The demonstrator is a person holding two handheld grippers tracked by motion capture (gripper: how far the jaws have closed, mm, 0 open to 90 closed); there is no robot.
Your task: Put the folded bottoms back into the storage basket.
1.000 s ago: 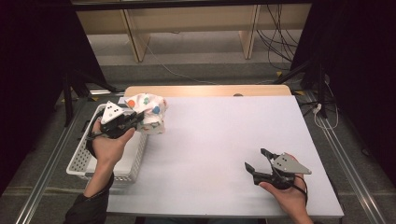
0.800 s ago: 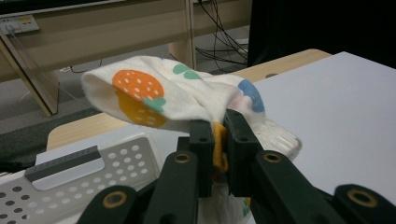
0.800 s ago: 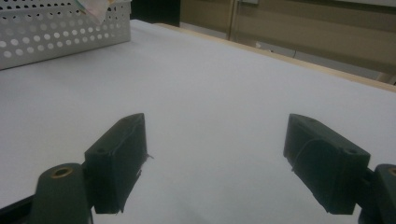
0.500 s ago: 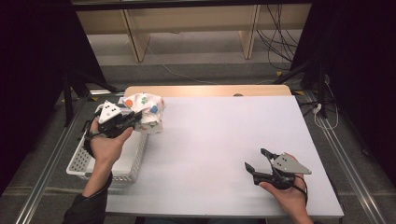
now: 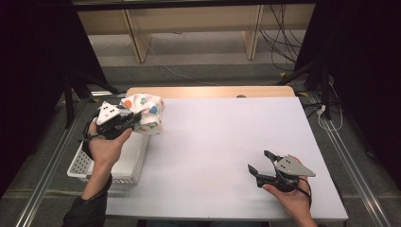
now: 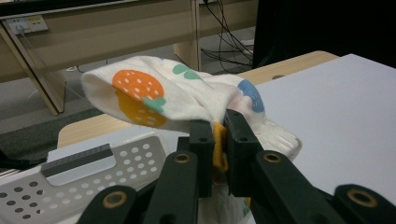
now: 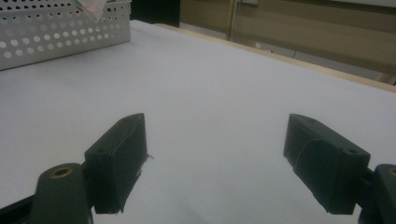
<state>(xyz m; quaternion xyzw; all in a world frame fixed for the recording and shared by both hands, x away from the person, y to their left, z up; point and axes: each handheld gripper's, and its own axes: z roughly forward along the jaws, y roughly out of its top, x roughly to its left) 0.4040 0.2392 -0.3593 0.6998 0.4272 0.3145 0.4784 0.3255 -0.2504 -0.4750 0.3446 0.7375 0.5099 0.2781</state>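
A white cloth [image 5: 145, 112] printed with orange, green and blue shapes hangs bunched above the far end of the white perforated basket [image 5: 125, 165] at the table's left edge. My left gripper [image 5: 134, 120] is shut on it. In the left gripper view the jaws pinch a fold of the cloth [image 6: 163, 95] at the left gripper [image 6: 219, 140] tips, with the rest draping ahead and below. My right gripper [image 5: 261, 166] rests low over the white table [image 5: 222, 137] at the near right, open and holding nothing; the right gripper [image 7: 215, 163] jaws stand wide apart.
The basket [image 7: 56, 30] stands at the left edge of the table, part of it overhanging. A wooden strip [image 5: 208, 91] runs along the table's far edge. Cables and black stand legs lie on the floor beyond the far right corner.
The left hand and the cloth have drifted slightly toward the far side. The right gripper has kept still.
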